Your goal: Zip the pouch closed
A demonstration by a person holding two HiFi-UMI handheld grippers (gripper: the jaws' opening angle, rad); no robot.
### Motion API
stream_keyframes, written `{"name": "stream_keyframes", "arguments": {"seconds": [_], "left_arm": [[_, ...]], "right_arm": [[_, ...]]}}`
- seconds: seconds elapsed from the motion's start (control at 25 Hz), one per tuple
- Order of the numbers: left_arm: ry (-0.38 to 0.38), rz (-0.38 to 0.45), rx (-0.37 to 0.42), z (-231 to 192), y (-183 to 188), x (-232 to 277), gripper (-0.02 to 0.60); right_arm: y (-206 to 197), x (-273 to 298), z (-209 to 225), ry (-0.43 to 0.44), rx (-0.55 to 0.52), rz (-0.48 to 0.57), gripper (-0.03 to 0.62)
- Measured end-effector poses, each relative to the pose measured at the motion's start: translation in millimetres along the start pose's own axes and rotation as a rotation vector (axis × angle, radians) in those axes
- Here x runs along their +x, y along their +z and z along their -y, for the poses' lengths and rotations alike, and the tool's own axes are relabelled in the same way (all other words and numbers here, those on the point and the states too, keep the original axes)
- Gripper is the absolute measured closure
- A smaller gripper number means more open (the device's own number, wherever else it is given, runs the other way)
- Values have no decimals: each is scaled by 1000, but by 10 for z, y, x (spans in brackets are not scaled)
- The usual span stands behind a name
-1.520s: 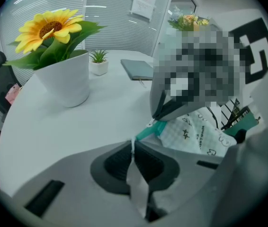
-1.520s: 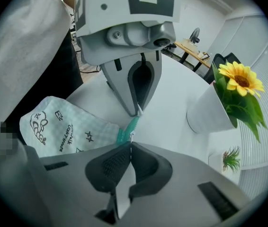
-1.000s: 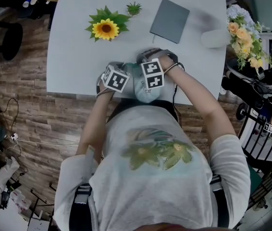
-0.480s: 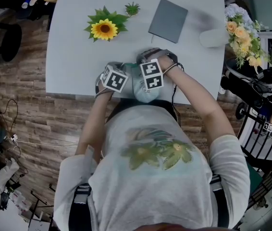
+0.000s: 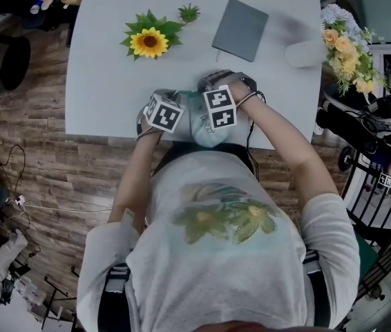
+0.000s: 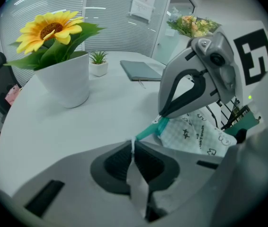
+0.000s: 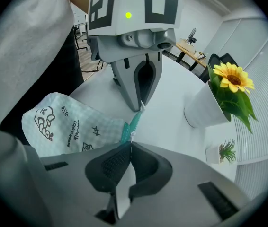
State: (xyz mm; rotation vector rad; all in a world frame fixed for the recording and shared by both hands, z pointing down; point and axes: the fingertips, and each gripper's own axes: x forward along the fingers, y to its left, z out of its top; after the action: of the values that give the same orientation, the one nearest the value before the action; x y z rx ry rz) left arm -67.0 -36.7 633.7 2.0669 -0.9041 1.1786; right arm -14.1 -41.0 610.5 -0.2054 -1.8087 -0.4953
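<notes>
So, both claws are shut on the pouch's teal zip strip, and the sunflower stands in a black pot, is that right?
Not quite: the sunflower stands in a white pot, not a black one, as the left gripper view shows. The left claw and the right claw are indeed both shut on the teal zip strip of the pouch.

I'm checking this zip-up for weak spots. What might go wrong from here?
1. The left gripper is shut on only the tip of the teal zipper tape; a pull might slip it free.
2. The right gripper pinches the same tape just beside it, so the fabric may bunch instead of zipping.
3. The pouch lies at the near edge of the table; a lost grip might drop it off.
</notes>
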Motion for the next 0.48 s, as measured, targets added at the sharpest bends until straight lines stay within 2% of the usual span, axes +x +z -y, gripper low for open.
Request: {"name": "stream_keyframes", "arguments": {"seconds": [0.48], "left_arm": [[0, 6, 3, -2, 5, 9, 558]], "right_arm": [[-24, -21, -5, 10, 6, -1, 577]]}}
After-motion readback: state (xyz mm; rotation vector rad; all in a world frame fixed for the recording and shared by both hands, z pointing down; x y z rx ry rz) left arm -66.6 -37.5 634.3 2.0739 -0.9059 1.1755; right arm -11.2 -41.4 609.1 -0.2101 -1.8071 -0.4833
